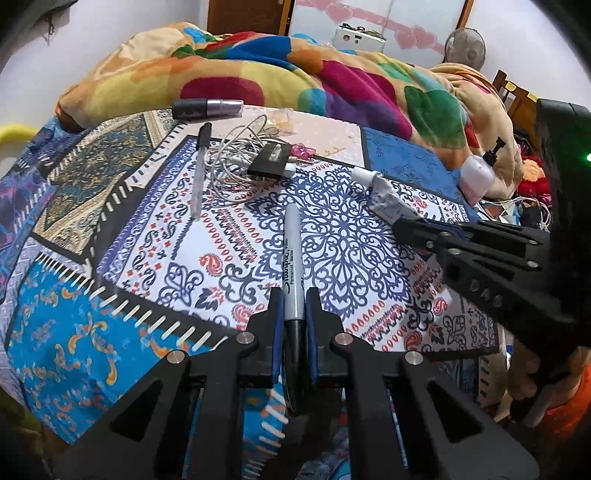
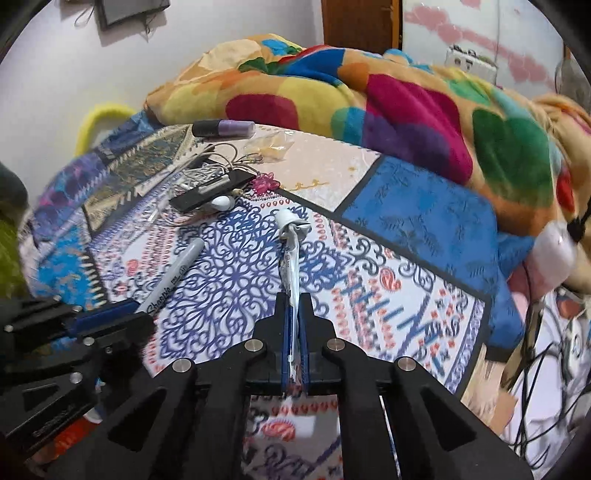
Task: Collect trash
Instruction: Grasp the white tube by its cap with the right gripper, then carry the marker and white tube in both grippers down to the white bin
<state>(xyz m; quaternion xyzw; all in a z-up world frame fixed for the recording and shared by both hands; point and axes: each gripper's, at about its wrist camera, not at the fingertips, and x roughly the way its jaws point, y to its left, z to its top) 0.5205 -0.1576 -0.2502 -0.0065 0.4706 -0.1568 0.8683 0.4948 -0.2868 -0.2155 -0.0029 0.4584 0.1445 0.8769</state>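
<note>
The left gripper [image 1: 294, 306] is clamping a marker [image 1: 293, 258] lying on the patterned bedspread [image 1: 177, 229]. The right gripper [image 2: 294, 308] is pinching a squeezed tube [image 2: 291, 251] there. Farther back, a tangled cable [image 1: 240, 155] is lying.

I'm working in a bedroom in someone's home: my cameras look across a bed covered by a patchwork bedspread [image 1: 110, 236] in blue, white and gold prints, with a thick fleece blanket [image 1: 258, 74] in bright colour blocks bunched up along the wall. Personal odds and ends lie on the bed, a tangled charging cable [image 1: 236, 158] and a nail polish bottle [image 1: 207, 108]. Behind I can see a wooden door [image 2: 360, 26], pink heart decorations [image 1: 410, 37] and a standing fan [image 1: 464, 46].
</note>
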